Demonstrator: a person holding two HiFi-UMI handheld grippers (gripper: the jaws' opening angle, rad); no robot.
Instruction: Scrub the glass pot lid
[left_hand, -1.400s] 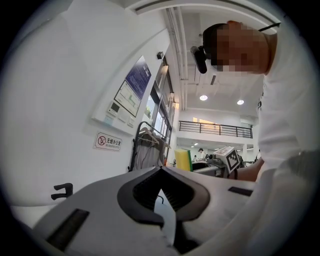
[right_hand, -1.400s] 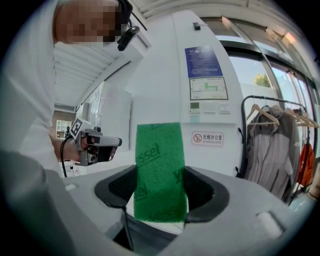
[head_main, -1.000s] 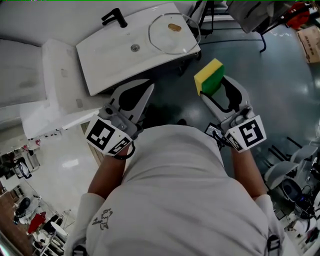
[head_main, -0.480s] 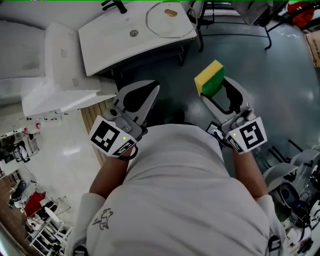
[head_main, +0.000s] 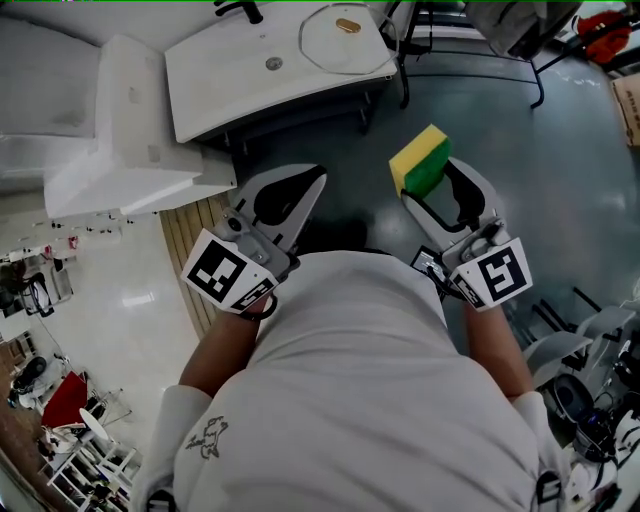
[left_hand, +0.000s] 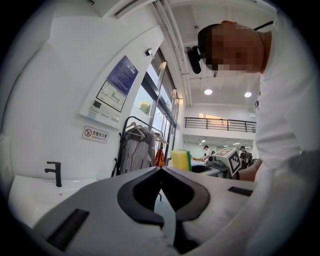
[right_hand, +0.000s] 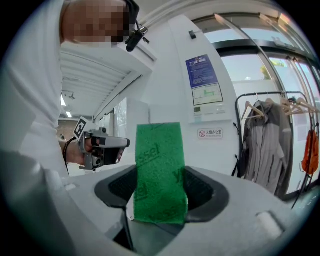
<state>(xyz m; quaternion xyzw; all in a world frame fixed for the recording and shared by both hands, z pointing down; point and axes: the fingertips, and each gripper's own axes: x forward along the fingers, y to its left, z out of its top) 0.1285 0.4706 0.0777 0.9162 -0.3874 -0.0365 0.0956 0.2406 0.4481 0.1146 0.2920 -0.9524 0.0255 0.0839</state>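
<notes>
While lid (head_main: 345, 40) lies on sink (head_main: 225, 75), right hand-held gripper (head_main: 428, 188) grasps sponge (head_main: 418, 158), left (head_main: 318, 180) is clenched.

In the head view the sink (head_main: 220, 80) lies at twelve o'clock, well beyond both grippers. The glass pot lid (head_main: 345, 38) rests on the sink's right part, at two o'clock from the drain (head_main: 273, 63). The faucet (head_main: 240, 10) stands at eleven o'clock from the drain. The left gripper (head_main: 316, 178) is at nine o'clock from the right gripper (head_main: 432, 182), which has the sponge (head_main: 418, 158) between its jaws.

Lab hall: freestanding sink unit (head_main: 230, 85), garment rack (right_hand: 270, 140), mezzanine railing (left_hand: 220, 123).
</notes>
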